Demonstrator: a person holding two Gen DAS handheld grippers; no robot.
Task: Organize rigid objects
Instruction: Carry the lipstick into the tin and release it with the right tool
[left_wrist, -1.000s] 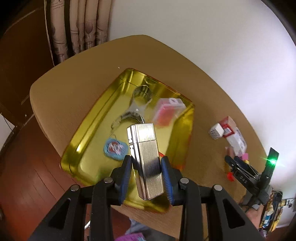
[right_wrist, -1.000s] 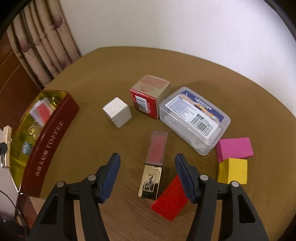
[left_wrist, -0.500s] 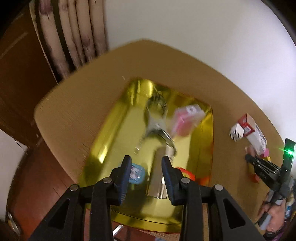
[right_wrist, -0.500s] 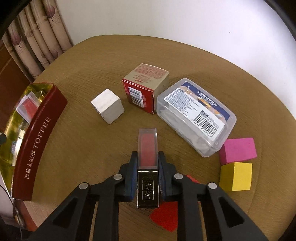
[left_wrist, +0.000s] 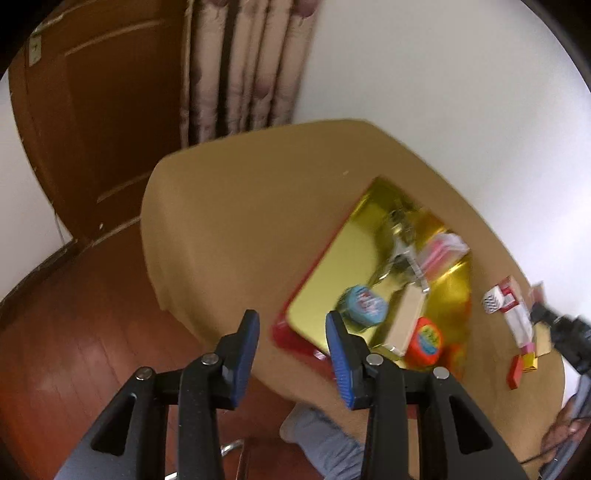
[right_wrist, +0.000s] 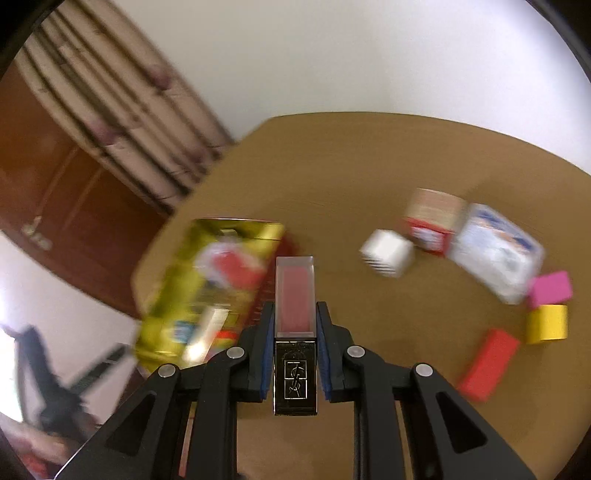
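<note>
Since a second ago the silver lighter (left_wrist: 404, 323) has left the left hand-held gripper (left_wrist: 291, 350) and now lies in the gold tin (left_wrist: 325, 295), while the right hand-held gripper (right_wrist: 294, 350) has closed on the lipstick (right_wrist: 294, 332) that lay on the counter (right_wrist: 369, 166) and carries it clear of the surface. In the left wrist view the left hand-held gripper's blue-padded jaws are opening with nothing between them, low in the frame over the counter's near edge. The tin sits right of centre and holds the lighter, a blue round piece (left_wrist: 364, 304) just left of it, an orange round piece (left_wrist: 424, 341) at its lower right, a metal piece (left_wrist: 400, 236) and a pink packet (left_wrist: 441, 251) toward the far end. In the right wrist view the lipstick is clamped at its gold base, its clear pink end pointing up the frame, beside the blurred tin at centre left. On the right of that frame lie a white cube (right_wrist: 386, 253), a red and tan box (right_wrist: 432, 218), a clear plastic case (right_wrist: 496, 251), a pink block (right_wrist: 550, 288), a yellow block (right_wrist: 546, 323) and a red block (right_wrist: 487, 363), all apart from the right hand-held gripper.
</note>
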